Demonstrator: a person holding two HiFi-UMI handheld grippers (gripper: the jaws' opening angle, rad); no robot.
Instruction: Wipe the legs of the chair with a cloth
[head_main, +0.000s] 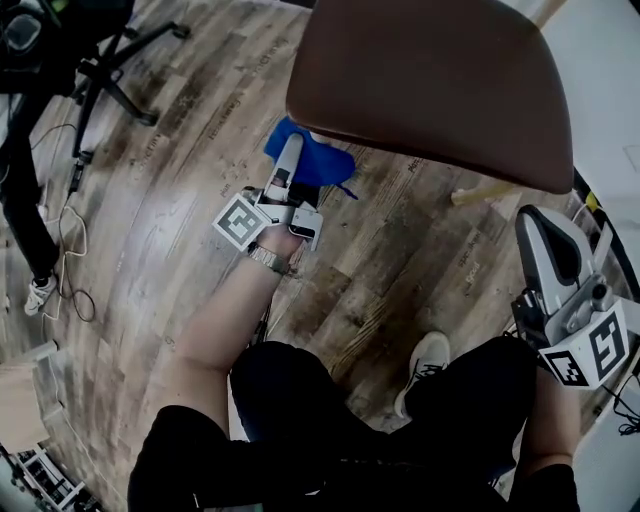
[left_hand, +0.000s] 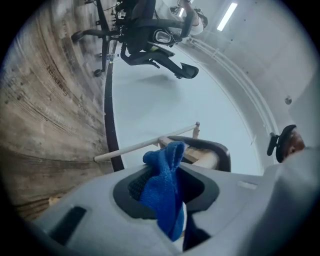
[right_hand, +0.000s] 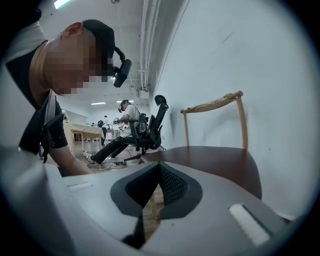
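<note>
A: Where is the cloth?

B: The blue cloth (head_main: 318, 165) hangs from the tip of the left tool (head_main: 291, 150). It is low down, just under the front edge of the brown seat of the chair (head_main: 430, 80) and over the plank floor (head_main: 170, 200).

A: How does the left tool hold it?

B: Its jaws are closed on the cloth. In the left gripper view the fabric bunches up between the pads and spills out above and below them.

A: Is the cloth on a leg?

B: That cannot be told. In the left gripper view the top of the cloth lies in front of a pale wooden bar (left_hand: 142, 146) of the chair's frame, with the underside of the seat behind it. Contact is not clear. In the head view one pale chair leg (head_main: 483, 193) sticks out from under the seat's right side, well apart from the cloth.

A: And the right tool?

B: The right tool (head_main: 545, 228) is raised at the person's right, beside the knee and away from the cloth. Its jaws meet at the tips and nothing sits between them. It faces the chair, which stands near a white wall (right_hand: 260, 60).

A: Anything else around?

B: A black office chair (head_main: 120, 70) stands on the floor at the upper left of the head view. The person's left wrist carries a watch (head_main: 268, 259).
</note>
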